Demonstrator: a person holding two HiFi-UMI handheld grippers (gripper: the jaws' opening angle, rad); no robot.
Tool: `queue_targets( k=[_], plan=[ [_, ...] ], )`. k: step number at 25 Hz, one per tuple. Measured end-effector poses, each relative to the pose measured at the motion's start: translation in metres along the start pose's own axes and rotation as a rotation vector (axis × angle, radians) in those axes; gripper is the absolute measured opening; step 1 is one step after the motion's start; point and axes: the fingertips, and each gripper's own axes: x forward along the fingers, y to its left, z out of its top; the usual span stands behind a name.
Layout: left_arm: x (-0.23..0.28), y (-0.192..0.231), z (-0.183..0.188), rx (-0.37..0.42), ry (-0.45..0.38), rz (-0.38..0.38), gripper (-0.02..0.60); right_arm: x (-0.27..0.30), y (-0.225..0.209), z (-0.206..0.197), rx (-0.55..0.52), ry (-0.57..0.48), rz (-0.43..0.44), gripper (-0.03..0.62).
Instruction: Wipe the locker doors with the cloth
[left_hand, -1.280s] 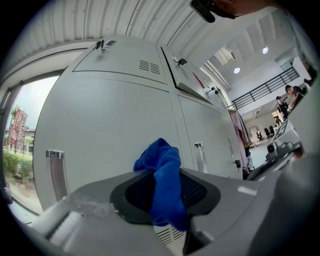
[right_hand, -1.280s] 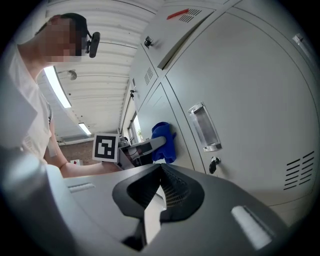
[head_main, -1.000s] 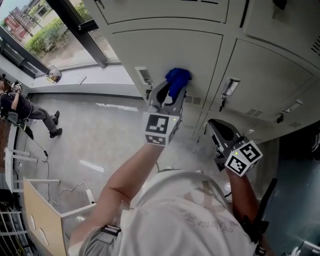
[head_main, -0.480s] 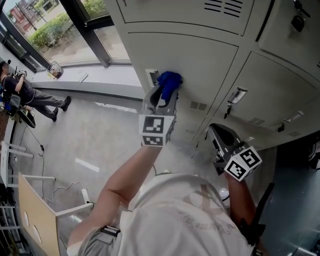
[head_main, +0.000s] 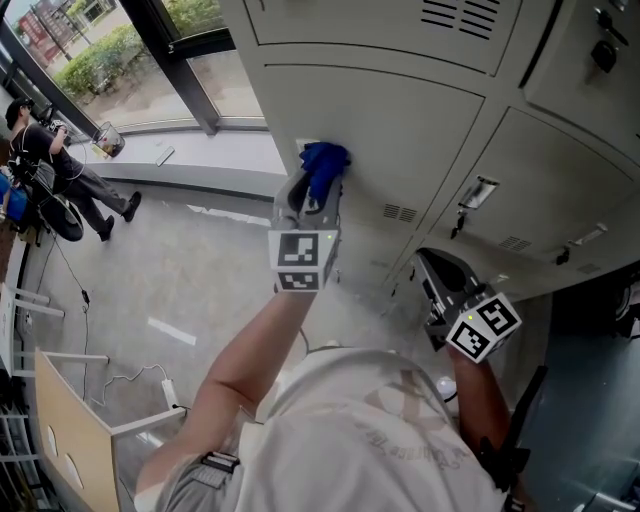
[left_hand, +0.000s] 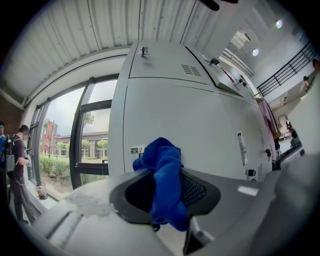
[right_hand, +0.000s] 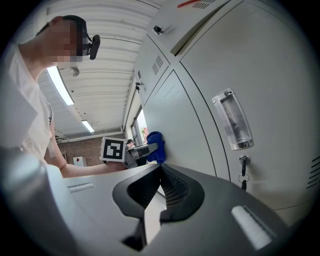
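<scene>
1. In the head view, the left gripper (head_main: 316, 188) had its jaws clamped on the blue cloth (head_main: 323, 160). The cloth was a bunched, fuzzy wad pressed against the locker door (head_main: 400, 120) near that door's upper left corner. The door was flat, smooth, pale grey painted metal, with small vent slots (head_main: 398, 212) punched low on it. The right gripper (head_main: 428, 260) hung below the door and to its right, touching nothing. From above I could not tell how its jaws stood. The person's white shirt blocked the bottom of the view.

2. The left gripper view showed what the head view could not. The dark ribbed jaws were closed tight on the cloth. Its looped pile stood up between them in a folded lump and spilled down over the front. The cloth hid part of a small metal tag (left_hand: 136, 149) on the door. A tall window (left_hand: 92, 135) stood left of the door. A bystander (left_hand: 19, 170) stood at the frame's edge and was partly cut off.

3. In the right gripper view its ribbed jaws met at the tips with nothing between them. On the locker to the right of the door were a clear, rounded plastic handle (right_hand: 231, 120) and a dangling key (right_hand: 243, 172). From here the cloth was only a small blue shape against the door.
</scene>
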Motion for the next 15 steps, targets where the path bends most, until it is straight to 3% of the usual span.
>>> queue_targets(
  k=[8,15],
  plan=[
    [-0.007,0.02,-0.003,-0.015,0.006,0.04,0.137,0.004,0.002,0.0,-0.002,0.005,0.008,0.008],
    [-0.02,0.053,-0.001,-0.036,-0.003,0.122,0.137,0.009,0.006,-0.003,-0.001,0.013,0.024,0.008]
  ],
)
